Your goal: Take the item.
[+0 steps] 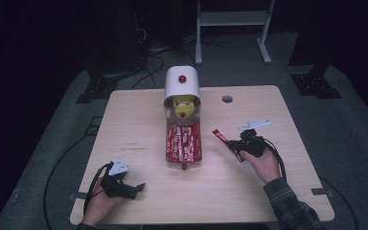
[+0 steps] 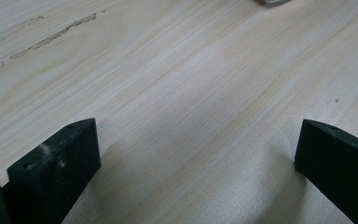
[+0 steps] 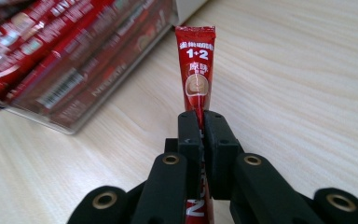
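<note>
right gripper [image 3: 199,122] pinching red sachet [image 3: 196,70] | left gripper [image 1: 133,188] spread, unladen

Red sachet [image 3: 196,65] clamped in right gripper [image 3: 202,122]: white "1+2" near top, small Chinese characters above and below, not legible. Sachets [image 3: 51,60] in clear box [image 3: 121,74]: barcode, white brand lettering blurred, unreadable. High view: sachet print too small to read.

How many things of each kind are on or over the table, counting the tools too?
Hand-held tool: 2 (left, right)
Clear box of red sachets: 1
White dispenser: 1
Red sachet held in the right tool: 1
Total: 5
</note>
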A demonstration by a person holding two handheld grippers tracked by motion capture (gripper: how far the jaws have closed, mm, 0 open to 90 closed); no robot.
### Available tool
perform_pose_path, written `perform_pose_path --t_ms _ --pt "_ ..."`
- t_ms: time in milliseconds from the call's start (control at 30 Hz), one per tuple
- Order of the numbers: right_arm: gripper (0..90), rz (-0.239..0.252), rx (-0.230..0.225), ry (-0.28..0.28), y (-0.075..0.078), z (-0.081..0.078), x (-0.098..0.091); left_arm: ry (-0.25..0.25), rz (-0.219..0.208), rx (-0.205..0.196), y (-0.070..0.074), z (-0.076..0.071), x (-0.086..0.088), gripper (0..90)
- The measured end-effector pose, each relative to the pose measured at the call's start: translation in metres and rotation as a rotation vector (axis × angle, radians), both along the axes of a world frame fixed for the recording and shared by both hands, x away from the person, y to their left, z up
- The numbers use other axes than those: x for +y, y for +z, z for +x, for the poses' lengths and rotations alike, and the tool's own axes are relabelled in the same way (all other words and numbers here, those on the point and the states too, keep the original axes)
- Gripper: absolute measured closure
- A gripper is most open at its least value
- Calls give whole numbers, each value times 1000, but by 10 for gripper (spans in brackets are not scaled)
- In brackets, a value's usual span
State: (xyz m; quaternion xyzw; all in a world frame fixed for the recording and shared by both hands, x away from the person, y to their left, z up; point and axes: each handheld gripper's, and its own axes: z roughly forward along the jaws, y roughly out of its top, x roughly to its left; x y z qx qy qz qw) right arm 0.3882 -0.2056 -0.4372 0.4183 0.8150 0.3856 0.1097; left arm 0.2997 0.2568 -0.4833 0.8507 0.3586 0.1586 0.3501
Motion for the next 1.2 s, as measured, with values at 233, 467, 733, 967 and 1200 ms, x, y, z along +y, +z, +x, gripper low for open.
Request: perform_pose_path --t_ms 233,467,733,967,1200 --pt "850 -21 29 1 -12 5 4 0 -1 -1 0 0 0 0" --pt "845 -42 51 4 -20 7 8 0 -1 -1 0 0 0 0" --pt "755 -36 55 -1 -19 8 5 0 0 0 0 0 0 0" --pt "525 -24 31 -20 -13 2 -1 1 -1 0 0 0 0 0" --pt "297 -8 -1 -31 -7 -12 -13 2 -1 0 0 1 0 0"
